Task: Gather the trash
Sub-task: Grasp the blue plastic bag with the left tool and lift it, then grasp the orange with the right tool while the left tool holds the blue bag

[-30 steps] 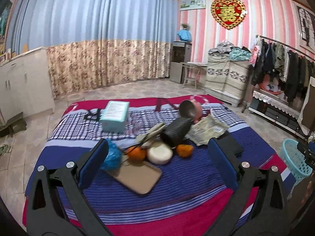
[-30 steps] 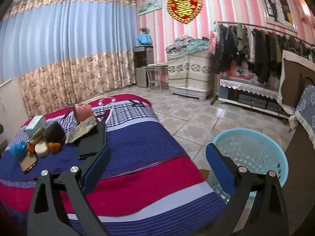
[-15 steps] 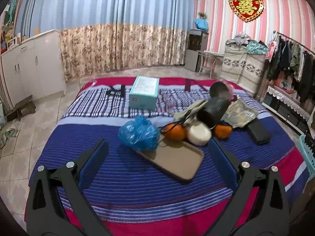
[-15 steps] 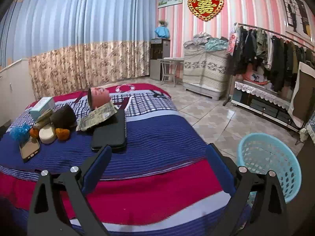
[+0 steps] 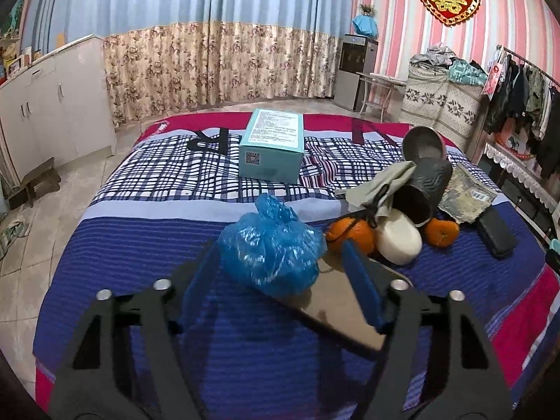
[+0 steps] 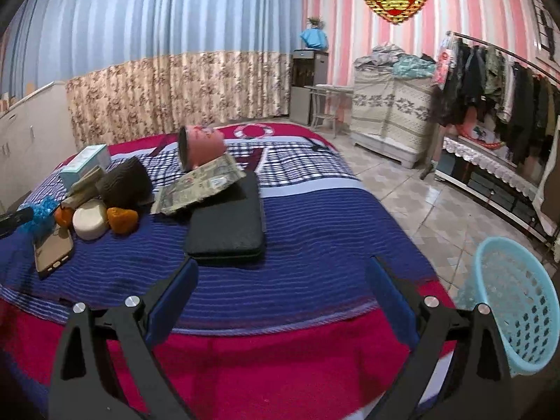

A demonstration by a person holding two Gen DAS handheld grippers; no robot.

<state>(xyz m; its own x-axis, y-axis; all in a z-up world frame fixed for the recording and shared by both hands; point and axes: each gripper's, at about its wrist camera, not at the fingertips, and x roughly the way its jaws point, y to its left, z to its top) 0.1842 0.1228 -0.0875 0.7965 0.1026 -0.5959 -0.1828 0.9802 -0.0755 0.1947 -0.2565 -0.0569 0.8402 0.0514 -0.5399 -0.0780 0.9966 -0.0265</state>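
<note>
Knotted plastic bag (image 5: pixel 271 250) on the bed (image 5: pixel 140 245) resting on a phone's (image 5: pixel 344 309) near edge, two oranges (image 5: pixel 351 236) and a round pad (image 5: pixel 399 239) behind the phone, box (image 5: pixel 271 143) further back, flat case (image 6: pixel 227 222) right of the pile, basket (image 6: pixel 514 308) on the floor beside the bed

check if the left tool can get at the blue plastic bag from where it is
Probably yes: the blue plastic bag sits between the closing fingers of the left tool, nothing in front of it, though it rests partly on the phone.

Left gripper (image 5: pixel 276 262) narrower, nearer blue bag (image 5: pixel 271 248)
</note>
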